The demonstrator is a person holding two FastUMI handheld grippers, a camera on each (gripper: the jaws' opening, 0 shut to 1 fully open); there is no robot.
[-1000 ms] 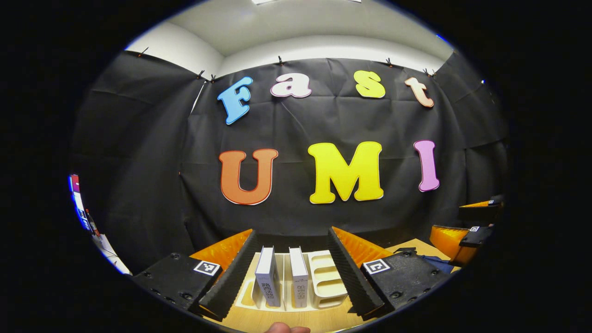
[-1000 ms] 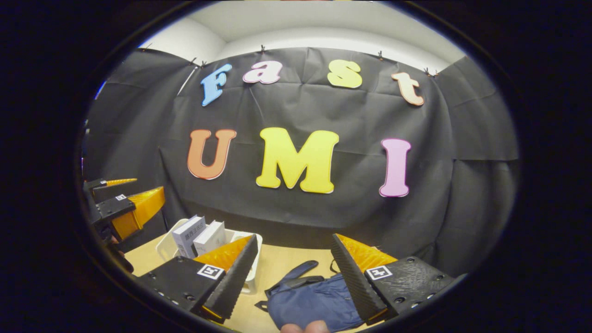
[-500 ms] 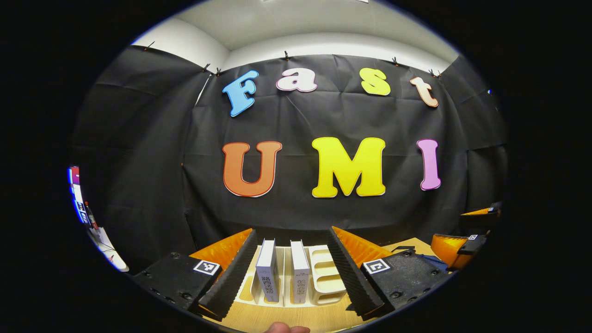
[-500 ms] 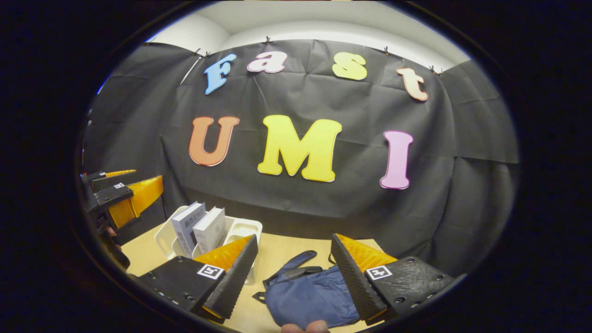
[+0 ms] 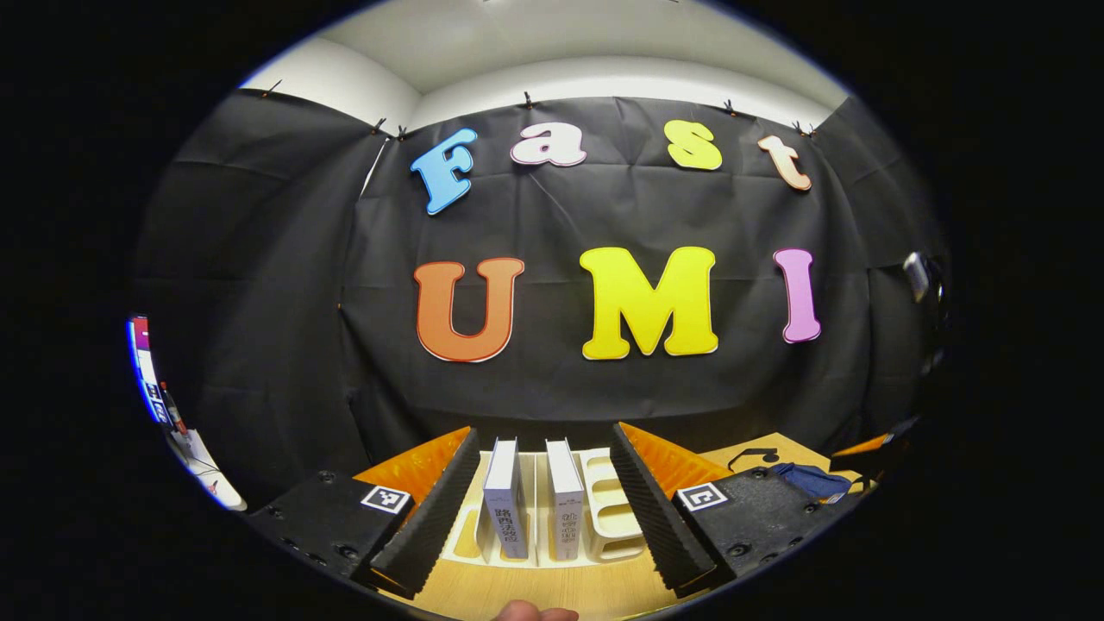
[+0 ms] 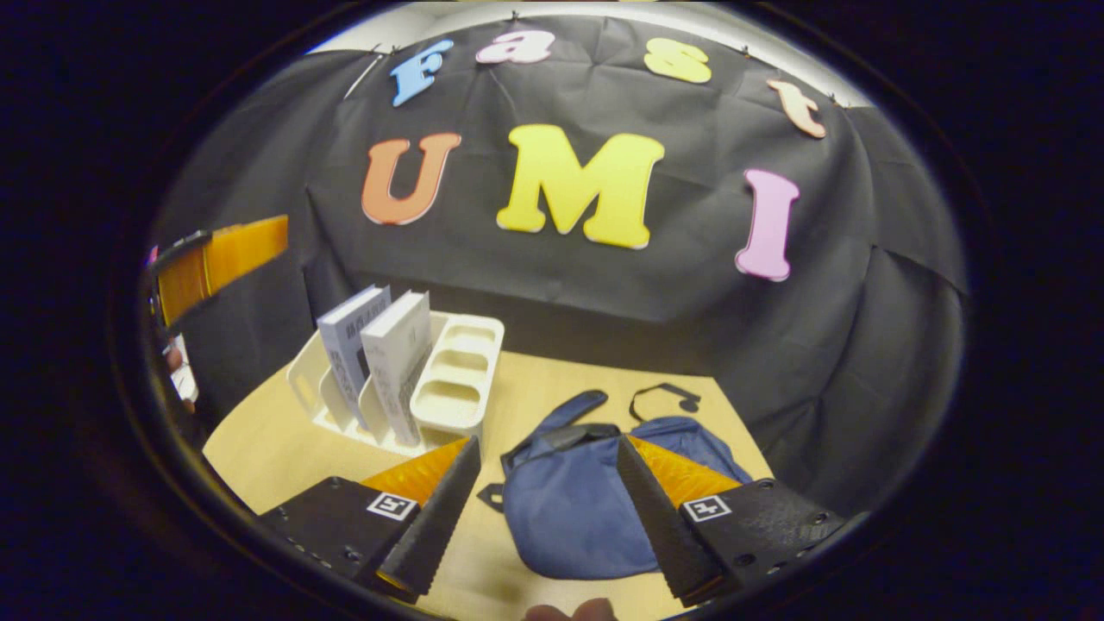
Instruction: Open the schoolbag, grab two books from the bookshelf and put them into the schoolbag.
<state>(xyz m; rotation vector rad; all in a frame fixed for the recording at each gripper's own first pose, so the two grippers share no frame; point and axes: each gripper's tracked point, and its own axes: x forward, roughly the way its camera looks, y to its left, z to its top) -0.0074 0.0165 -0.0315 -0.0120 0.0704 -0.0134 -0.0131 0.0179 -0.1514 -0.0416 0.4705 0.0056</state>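
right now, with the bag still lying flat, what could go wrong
The schoolbag lies limp on the table, so the right gripper, fingers apart above it, may pinch loose fabric and drag it. The two books stand close together in the bookshelf, so the open left gripper might tip the second one.

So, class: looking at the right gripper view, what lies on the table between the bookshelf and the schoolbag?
Nothing. In the right gripper view, only bare wooden table separates the white bookshelf from the blue schoolbag.
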